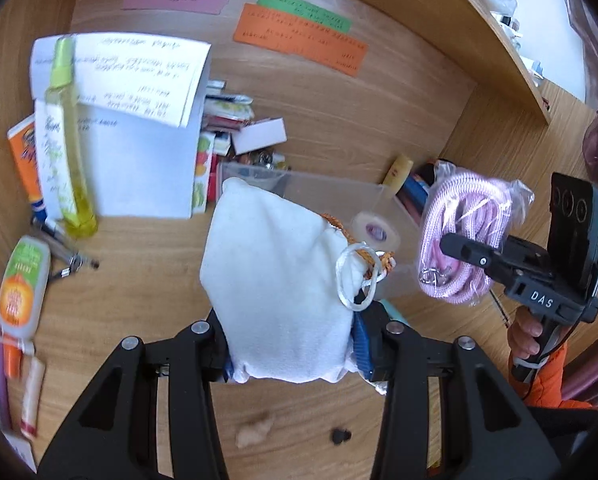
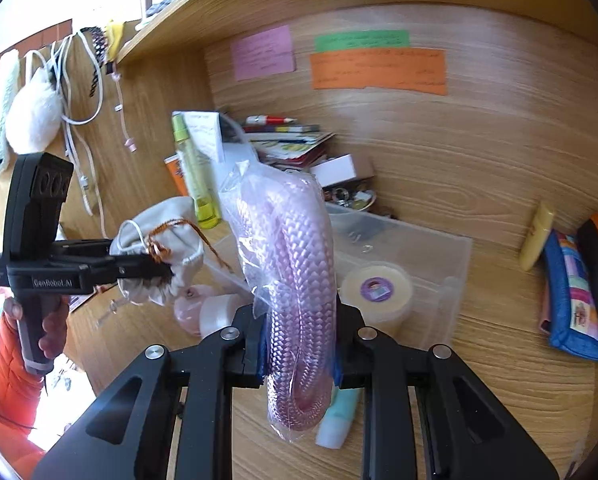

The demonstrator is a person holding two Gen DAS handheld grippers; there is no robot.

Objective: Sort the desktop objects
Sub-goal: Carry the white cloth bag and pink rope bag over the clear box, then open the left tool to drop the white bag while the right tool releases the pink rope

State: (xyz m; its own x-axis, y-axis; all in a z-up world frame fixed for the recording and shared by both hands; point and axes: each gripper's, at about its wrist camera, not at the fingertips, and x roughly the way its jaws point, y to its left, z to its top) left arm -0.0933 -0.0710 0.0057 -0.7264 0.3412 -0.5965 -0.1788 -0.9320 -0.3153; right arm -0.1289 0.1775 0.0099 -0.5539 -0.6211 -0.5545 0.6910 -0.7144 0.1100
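Observation:
My left gripper (image 1: 295, 350) is shut on a white drawstring pouch (image 1: 279, 280) with an orange cord, held above the wooden desk. From the right wrist view the same pouch (image 2: 167, 248) hangs in the left gripper (image 2: 155, 268) at the left. My right gripper (image 2: 299, 354) is shut on a coil of pink rope in a clear plastic bag (image 2: 295, 272), lifted over the desk. In the left wrist view that bagged rope (image 1: 463, 236) sits in the right gripper (image 1: 459, 250) at the right. A clear plastic bin (image 2: 411, 264) with a round tape roll (image 2: 377, 292) stands just behind both.
A yellow-green spray bottle (image 1: 69, 140) leans on white papers (image 1: 139, 128) at the left, beside tubes (image 1: 19, 284). A stack of cards and a small white box (image 1: 259, 136) lie behind. A blue pencil case (image 2: 575, 292) and a yellow tube (image 2: 537, 240) are at the right. A teal tube (image 2: 339, 416) lies below the rope.

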